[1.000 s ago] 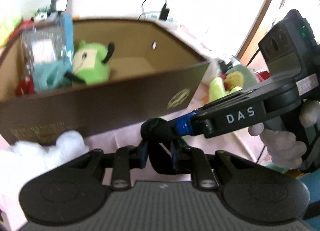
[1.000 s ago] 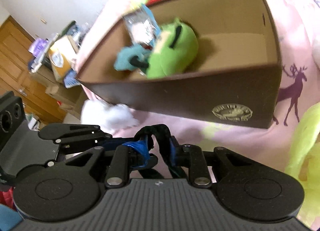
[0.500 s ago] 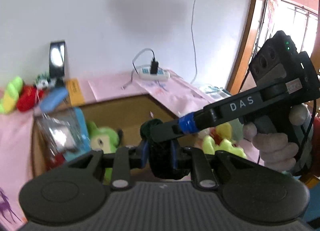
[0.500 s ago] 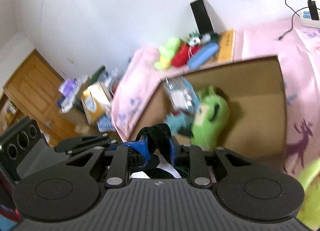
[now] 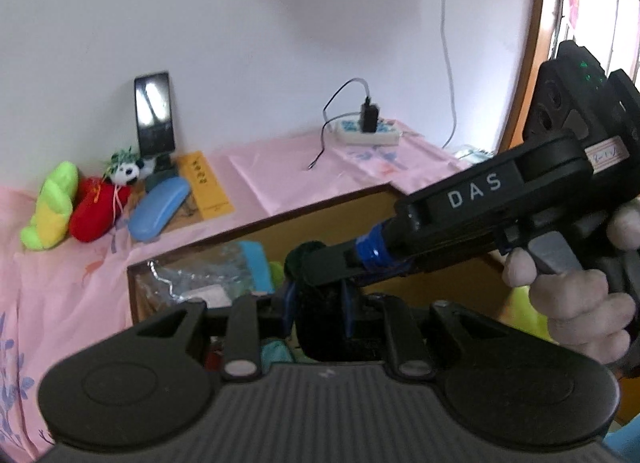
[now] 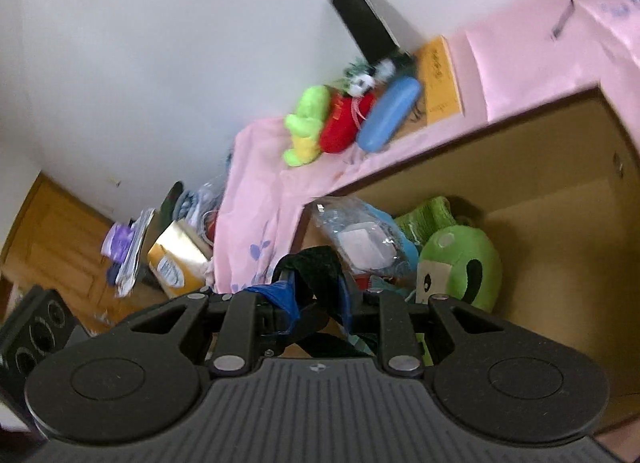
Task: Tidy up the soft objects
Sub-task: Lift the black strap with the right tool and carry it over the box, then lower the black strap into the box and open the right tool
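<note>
Left tongs (image 5: 320,303): jaws narrow, clamped on a dark soft cloth piece (image 5: 324,327) that fills the gap betw. the fingers. Right tongs (image 5: 308,263) reach in from the right side of the left-wrist view, pinched shut on the top end of the same cloth; blue tape wraps the fingers. A gloved hand (image 5: 576,303) holds the right tool's grip. So the cloth hangs betw. both pairs, just above the open cardboard box (image 5: 248,239).

Right-wrist view: same cloth (image 6: 316,267) draped over the right tongs (image 6: 320,295), blue-taped left finger crossing in from the left.

Inside the box: green plush (image 6: 456,267) w/ black eye patch, against the near-left part; a crinkled clear plastic bag (image 6: 360,235) beside it, blue item under it. Rest of box floor bare.

Behind the box, on the pink-covered surface (image 5: 80,263): yellow-green plush (image 5: 52,207), red plush (image 5: 96,207), small panda toy (image 5: 126,173), blue case (image 5: 158,209), all in a row, touching. A phone (image 5: 154,117) stands propped vs. the wall; a power strip (image 5: 368,133) w/ plug further right.
</note>
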Available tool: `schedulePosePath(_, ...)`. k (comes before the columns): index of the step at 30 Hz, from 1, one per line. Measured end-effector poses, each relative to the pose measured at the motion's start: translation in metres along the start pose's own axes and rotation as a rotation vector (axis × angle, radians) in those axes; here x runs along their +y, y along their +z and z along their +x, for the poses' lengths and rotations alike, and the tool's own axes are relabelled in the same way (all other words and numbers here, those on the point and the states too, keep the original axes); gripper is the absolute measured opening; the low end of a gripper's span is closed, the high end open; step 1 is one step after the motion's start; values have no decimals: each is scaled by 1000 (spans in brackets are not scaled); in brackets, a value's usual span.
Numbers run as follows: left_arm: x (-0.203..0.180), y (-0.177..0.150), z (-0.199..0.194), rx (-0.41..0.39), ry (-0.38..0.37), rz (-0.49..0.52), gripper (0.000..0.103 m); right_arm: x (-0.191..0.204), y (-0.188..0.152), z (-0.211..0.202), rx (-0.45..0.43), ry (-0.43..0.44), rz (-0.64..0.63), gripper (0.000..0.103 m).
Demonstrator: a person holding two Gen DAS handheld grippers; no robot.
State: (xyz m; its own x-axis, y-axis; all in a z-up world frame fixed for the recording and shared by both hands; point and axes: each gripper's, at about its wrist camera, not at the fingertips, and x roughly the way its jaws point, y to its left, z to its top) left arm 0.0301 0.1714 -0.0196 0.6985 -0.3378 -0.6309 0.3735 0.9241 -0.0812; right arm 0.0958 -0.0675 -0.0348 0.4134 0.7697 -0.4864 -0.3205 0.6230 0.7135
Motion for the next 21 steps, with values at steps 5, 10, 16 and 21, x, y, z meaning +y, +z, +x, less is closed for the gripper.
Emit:
schedulePosePath(5, 18, -6, 30, 63, 7, -33, 16, -11, 1, 24, -3, -76, 16, 4)
schedulePosePath(10, 29, -11, 47, 97, 22, -42, 30, -17, -2, 36, -19, -142, -10, 5)
schedulePosePath(16, 34, -14, 49, 109, 43, -46, 55, -18, -2, 43, -46, -240, -79, 10)
schedulePosePath(21, 30, -14, 42, 114, 71, -40, 58, -12, -1, 35, -59, -261, -110, 10)
